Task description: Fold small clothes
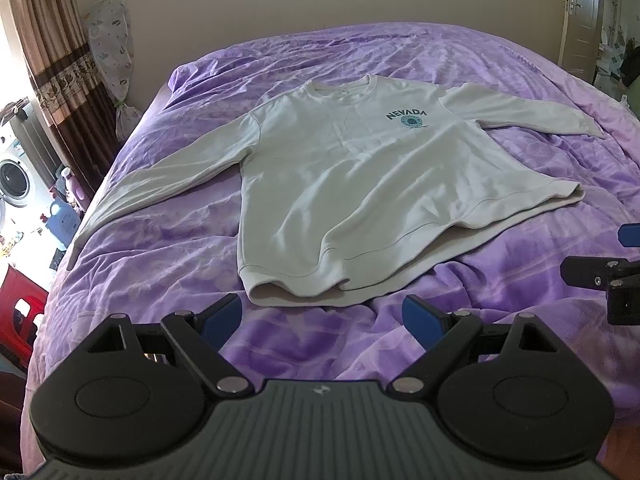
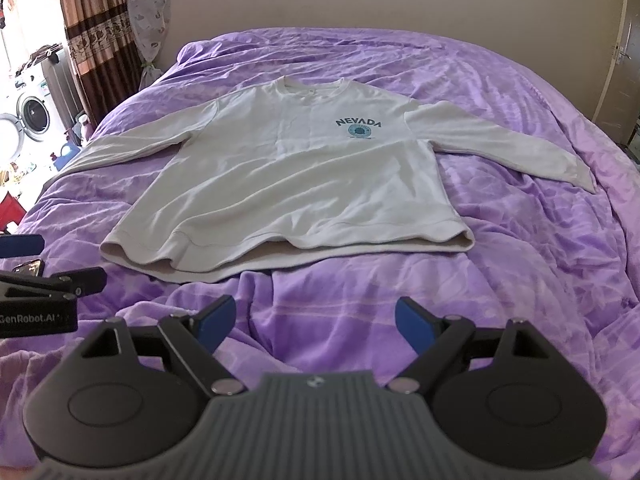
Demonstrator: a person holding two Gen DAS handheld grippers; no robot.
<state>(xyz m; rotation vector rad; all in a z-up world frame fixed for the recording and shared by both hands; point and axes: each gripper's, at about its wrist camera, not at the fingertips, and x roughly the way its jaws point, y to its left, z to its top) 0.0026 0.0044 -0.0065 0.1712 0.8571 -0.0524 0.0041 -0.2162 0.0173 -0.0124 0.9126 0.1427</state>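
One cream sweatshirt, printed NEVADA in teal, spread flat and face up on a bed under a purple bedspread. Two sleeves out: one toward 8 o'clock in the left wrist view, the other toward 3 o'clock. Long axis from collar at 12 o'clock to hem at 6 o'clock, tilted slightly; collar toward the far wall, hem nearest the cameras, its front layer a little rumpled. Two sets of tongs: left tongs wide apart, empty, above bedspread just short of the hem; right tongs likewise spread, empty, near the hem. One brown curtain at 10 o'clock.
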